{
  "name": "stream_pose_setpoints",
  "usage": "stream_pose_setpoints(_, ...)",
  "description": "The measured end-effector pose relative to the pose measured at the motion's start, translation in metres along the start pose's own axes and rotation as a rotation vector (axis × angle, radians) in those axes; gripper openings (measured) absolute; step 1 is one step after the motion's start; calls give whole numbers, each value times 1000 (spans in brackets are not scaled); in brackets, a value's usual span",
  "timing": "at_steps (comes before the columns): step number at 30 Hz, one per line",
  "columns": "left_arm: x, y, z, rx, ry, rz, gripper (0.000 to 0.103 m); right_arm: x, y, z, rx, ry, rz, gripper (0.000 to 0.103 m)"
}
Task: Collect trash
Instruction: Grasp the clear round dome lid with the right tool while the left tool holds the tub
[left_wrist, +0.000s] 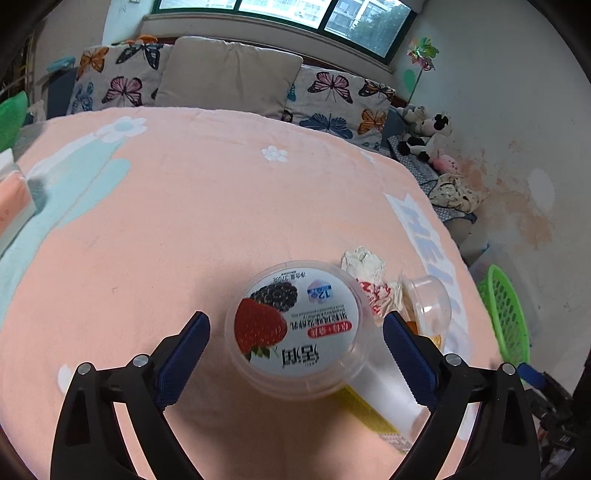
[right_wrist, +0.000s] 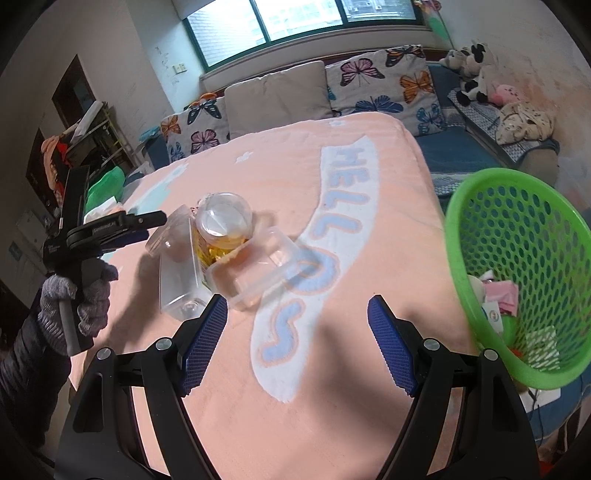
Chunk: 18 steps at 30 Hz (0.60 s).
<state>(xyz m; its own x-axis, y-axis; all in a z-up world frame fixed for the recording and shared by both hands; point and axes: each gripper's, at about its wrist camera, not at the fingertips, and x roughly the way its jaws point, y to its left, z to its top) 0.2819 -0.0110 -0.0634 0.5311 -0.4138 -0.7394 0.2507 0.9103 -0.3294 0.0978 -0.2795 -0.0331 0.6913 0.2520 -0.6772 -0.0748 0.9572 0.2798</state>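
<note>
Two grippers in view, both with jaws spread wide and holding nothing.

Left gripper: one round yogurt tub, clear plastic with a berry-printed lid, sits between the spread jaws, touching neither pad as far as the left wrist view shows. Just beyond the right jaw lies one crumpled paper wad, white with red print; beside it, one clear domed cup with orange residue. One long clear rectangular box with a yellow label runs under the tub and toward the right jaw.

Right gripper: jaws hover over the peach blanket, which carries "HELLO" lettering. Ahead of the left jaw, a cluster of clear plastic trash: one long rectangular box, one domed cup with yellow-orange contents, one shallow open tray nearest the jaw tip. Count in this view: three clear containers.

One green perforated basket stands off the blanket edge, right of the right jaw, well apart from the trash cluster; several paper scraps lie inside, count not readable.

The person's gloved hand grips the left gripper's handle, far left of the right gripper's jaws.

Background: three pillows, two of them butterfly-printed.
</note>
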Motion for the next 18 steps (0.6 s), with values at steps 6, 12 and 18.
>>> stream_pose_setpoints(6, 10, -2, 5, 10, 16, -15, 92, 10, 7, 6, -21, 9, 9, 78)
stream_pose_setpoints(12, 17, -3, 4, 13, 30, -21, 92, 16, 14, 12, -39, 13, 14, 78)
stream_pose_setpoints(18, 19, 2, 4, 2, 28, -37, 89, 20, 16, 13, -47, 19, 17, 78)
